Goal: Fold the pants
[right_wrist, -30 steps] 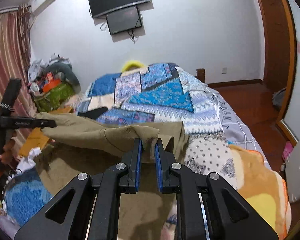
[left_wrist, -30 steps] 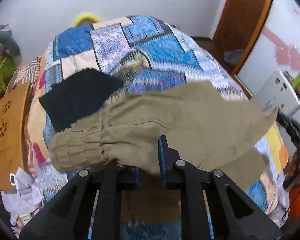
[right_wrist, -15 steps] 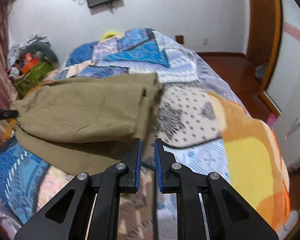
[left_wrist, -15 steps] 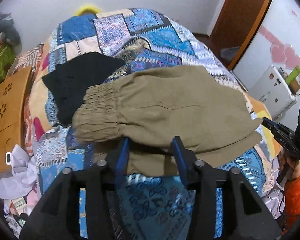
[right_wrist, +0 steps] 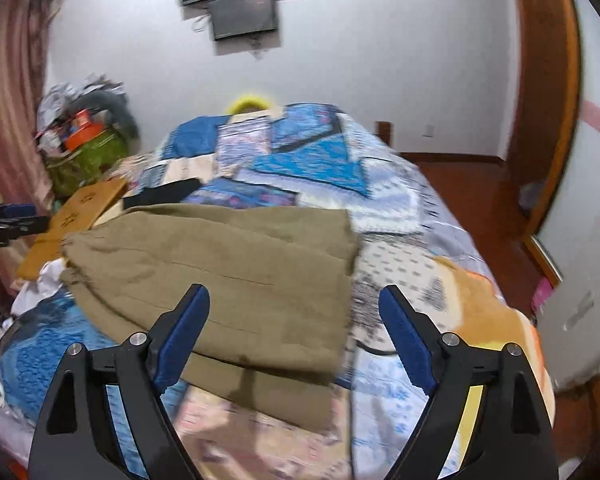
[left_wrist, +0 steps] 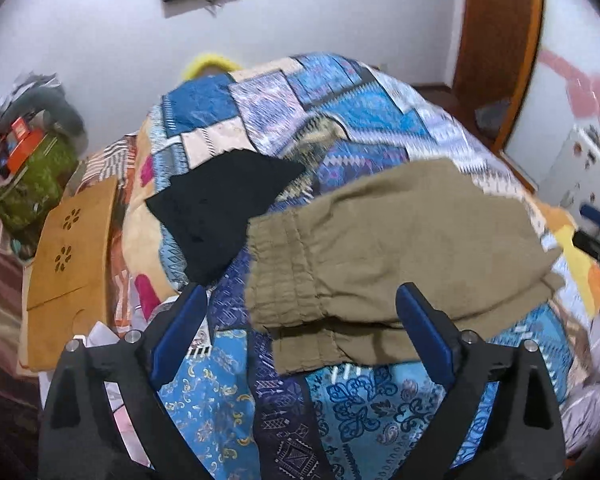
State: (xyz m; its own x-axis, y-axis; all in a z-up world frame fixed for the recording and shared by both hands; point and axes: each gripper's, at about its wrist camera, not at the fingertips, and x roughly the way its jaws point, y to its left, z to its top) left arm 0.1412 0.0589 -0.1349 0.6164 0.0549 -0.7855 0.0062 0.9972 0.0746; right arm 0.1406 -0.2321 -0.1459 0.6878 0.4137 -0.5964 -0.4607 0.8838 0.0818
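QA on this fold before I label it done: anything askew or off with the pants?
Slightly. The pants lie folded on the quilt, but the lower layer sticks out past the top layer along the near edge, so the edges don't line up. Both grippers, left and right, are open and holding nothing.

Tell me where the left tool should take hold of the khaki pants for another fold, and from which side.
Grip the gathered waistband of the khaki pants, coming in low from the near edge. There the folded layers are stacked and their edges show, so one pinch probably catches both. The left tool already hangs open just in front of it. The black cloth lies beside it, so stay off that.
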